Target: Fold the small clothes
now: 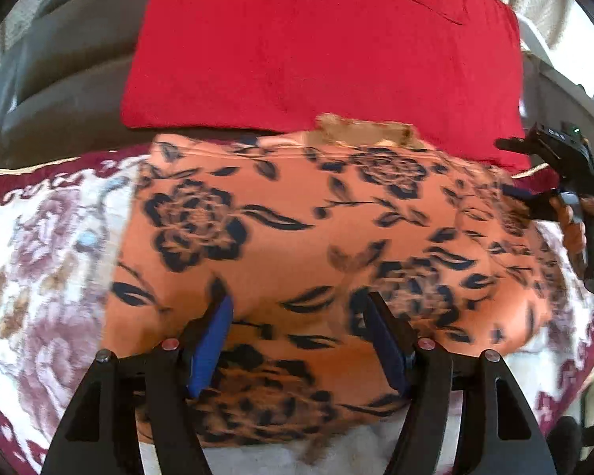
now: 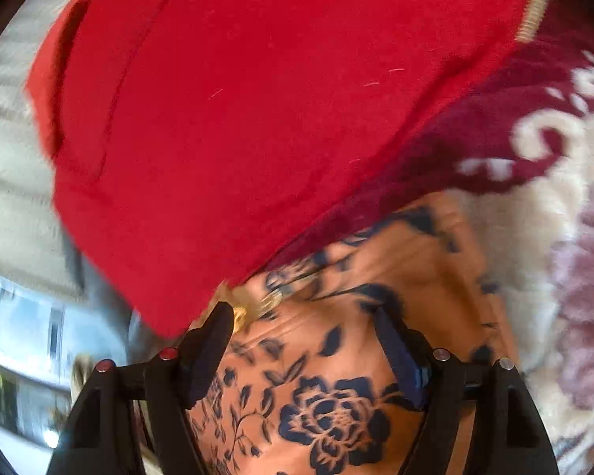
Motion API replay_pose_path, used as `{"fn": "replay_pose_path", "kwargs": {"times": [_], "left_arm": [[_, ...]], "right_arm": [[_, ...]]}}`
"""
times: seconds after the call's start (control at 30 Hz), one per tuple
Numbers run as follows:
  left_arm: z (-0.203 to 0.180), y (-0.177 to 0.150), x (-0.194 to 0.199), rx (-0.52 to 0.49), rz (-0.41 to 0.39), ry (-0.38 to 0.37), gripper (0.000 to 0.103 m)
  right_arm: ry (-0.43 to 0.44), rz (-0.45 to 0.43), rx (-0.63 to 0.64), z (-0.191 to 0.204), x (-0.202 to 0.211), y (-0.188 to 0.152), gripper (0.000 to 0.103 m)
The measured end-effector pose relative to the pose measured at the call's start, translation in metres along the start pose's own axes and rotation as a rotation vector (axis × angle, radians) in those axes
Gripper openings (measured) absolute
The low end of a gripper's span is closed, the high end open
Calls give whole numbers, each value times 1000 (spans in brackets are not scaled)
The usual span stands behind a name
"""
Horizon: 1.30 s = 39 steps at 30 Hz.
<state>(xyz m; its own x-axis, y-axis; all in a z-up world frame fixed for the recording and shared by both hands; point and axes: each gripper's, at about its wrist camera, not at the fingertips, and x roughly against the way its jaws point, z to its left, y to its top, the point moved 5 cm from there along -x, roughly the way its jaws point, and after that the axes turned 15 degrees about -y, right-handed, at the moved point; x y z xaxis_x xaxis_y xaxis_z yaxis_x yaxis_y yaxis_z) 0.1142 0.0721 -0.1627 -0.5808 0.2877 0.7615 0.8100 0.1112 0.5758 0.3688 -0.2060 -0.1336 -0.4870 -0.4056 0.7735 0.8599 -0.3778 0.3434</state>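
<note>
Blanket [image 1: 51, 245] under orange garment [image 1: 297, 229]; left tongs [image 1: 297, 316], right tongs [image 2: 305, 324] wide, empty.

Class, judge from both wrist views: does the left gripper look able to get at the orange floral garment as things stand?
Probably yes. The left gripper has open jaws directly over the orange floral garment, with nothing between them. The red cloth lies beyond it, and the right gripper is off at the garment's far edge.

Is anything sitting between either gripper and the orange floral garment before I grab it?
Nothing visible. The orange floral garment lies uncovered on the patterned blanket, directly under the open left gripper and open right gripper. The red cloth lies beyond its far edge, not over it.
</note>
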Motion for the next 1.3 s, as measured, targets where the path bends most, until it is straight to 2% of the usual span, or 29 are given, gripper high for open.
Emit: {"fn": "replay_pose_path", "kwargs": {"times": [0.03,0.07,0.1,0.13,0.2,0.27,0.33,0.43,0.5,0.57,0.63,0.77,0.8,0.87,0.9,0.97,1.07,1.1,1.17,1.23,1.27,1.3], "left_arm": [[8,-2,-3,14,20,30,69],[17,-4,-6,36,40,42,69],[21,-3,-5,46,31,23,69],[23,-2,1,48,21,26,69],[25,1,12,54,-7,47,69],[28,1,19,67,-27,47,69],[31,-4,27,86,-35,47,69],[33,-17,39,96,-38,41,69],[29,-23,43,83,-37,46,69],[27,-30,47,87,-37,45,69],[25,-36,53,102,-40,43,69],[23,-40,71,113,-56,46,69],[25,-42,76,117,-63,52,69],[33,-43,85,138,-75,64,69],[38,-45,89,153,-74,68,69],[47,-47,97,170,-84,66,69],[55,-49,103,179,-94,78,69],[56,-51,103,187,-90,73,69],[54,-50,102,195,-86,68,69],[49,-50,105,186,-87,62,69],[46,-50,109,171,-93,61,69],[44,-49,111,155,-103,65,69]], "right_arm": [[-51,4,-30,-12,-6,3,76],[-19,28,-114,-25,-14,8,76],[26,33,-183,-32,-14,11,76],[25,12,-203,-32,-6,13,76],[3,-33,-140,-18,13,8,76],[34,-44,-72,-4,39,-17,76],[27,-60,-16,1,61,-42,76],[62,-77,11,-8,103,-96,76],[110,-45,-15,-13,118,-134,77],[163,22,-23,-14,119,-167,78],[227,64,-7,6,113,-186,78],[335,114,43,54,96,-194,80],[334,160,43,63,78,-194,81],[226,205,46,56,47,-202,79],[260,211,-17,49,43,-205,78],[264,192,-24,53,59,-203,80],[252,110,83,72,82,-199,82],[247,114,88,73,80,-196,82],[159,152,76,57,51,-193,80],[213,172,-26,54,47,-180,77],[226,163,-27,58,54,-177,79],[218,116,13,62,71,-174,79]]}}
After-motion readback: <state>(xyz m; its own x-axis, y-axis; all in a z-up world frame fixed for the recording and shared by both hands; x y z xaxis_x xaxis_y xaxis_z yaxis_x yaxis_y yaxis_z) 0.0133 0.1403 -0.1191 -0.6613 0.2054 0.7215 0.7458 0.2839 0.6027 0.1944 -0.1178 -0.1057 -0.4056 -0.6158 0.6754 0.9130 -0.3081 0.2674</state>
